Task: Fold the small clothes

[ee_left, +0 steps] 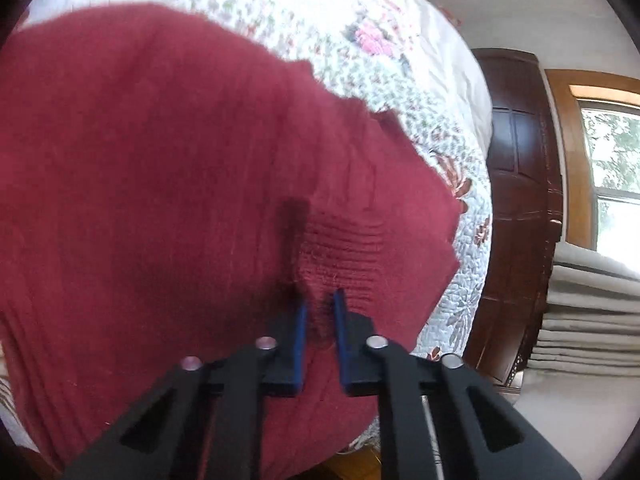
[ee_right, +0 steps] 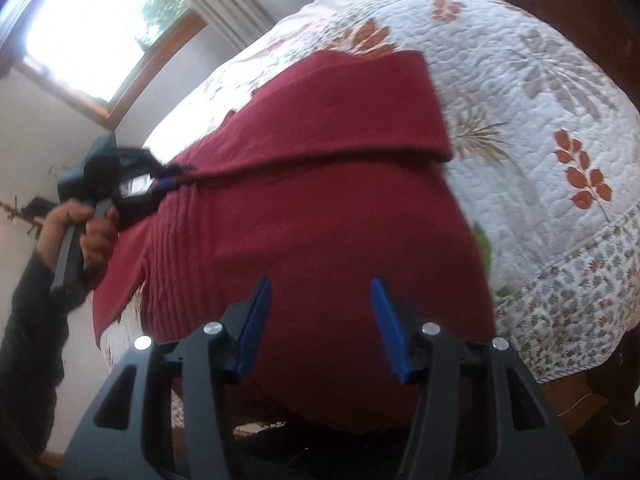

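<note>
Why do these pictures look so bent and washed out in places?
Left wrist view: the fisheye lens curves the quilt, the window is blown out white, and the left claw, shut on the red garment, casts a dark shadow. Right wrist view: the window glares, and the hand is motion-blurred; the right claw stays sharp, open.

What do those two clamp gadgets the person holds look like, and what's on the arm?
Each gripper, left and right, is matte black plastic with cut-out linkage arms, round silver rivets and two flat blue finger pads. No cables show. The person's left arm wears a dark long sleeve.
</note>
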Demonstrator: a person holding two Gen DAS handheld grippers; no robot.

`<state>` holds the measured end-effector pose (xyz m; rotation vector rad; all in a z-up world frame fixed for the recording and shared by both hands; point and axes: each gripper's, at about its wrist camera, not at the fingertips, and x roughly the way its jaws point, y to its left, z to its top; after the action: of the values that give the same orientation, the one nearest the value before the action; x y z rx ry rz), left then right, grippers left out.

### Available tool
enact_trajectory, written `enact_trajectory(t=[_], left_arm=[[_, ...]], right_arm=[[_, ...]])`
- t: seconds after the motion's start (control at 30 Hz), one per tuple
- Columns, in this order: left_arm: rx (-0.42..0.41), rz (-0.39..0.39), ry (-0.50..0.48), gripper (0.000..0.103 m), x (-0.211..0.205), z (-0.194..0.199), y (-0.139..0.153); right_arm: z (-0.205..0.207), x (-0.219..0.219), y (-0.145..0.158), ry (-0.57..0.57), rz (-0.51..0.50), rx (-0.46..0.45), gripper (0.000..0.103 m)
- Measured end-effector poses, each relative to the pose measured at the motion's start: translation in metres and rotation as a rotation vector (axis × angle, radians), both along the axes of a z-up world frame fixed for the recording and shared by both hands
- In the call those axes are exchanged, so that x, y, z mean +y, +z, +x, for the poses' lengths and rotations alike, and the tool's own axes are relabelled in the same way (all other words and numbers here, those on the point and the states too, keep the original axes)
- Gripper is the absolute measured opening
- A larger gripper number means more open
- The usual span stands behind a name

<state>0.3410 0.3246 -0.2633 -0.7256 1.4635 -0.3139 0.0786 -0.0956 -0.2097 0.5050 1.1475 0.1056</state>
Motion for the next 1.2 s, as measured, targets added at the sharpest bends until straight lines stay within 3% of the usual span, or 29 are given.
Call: enact_trajectory(t=[0.3,0.4,0.53,0.7,1.2], left_arm=[[-0.182,0.006,-0.076,0.007,0.005,-0.002,0.068],[-0.259,0.025,-0.065,0.007,0.026,-0.004,0.096],[-0.295,0.071,-0.018,0.007,0.066,-0.007,0.110],[-0.250,0.064,0.059,0.007,0.113,-0.011,0.092],[-0.147,0.040,0.122,0.007,0.142,-0.024,0.013]], right_arm=[[0.005,0.005,0.002,0.025,-0.022,-0.004,0.053],[0.004,0.000,-0.001,0.014,-0.024,0.002,0.053],[0.003,-0.004,-0.005,-0.001,-0.015,0.012,0.053],[0.005,0.001,-0.007,0.013,-0.015,0.018,0.053],[0.004,0.003,-0.006,0.026,-0.029,0.015,0.053]])
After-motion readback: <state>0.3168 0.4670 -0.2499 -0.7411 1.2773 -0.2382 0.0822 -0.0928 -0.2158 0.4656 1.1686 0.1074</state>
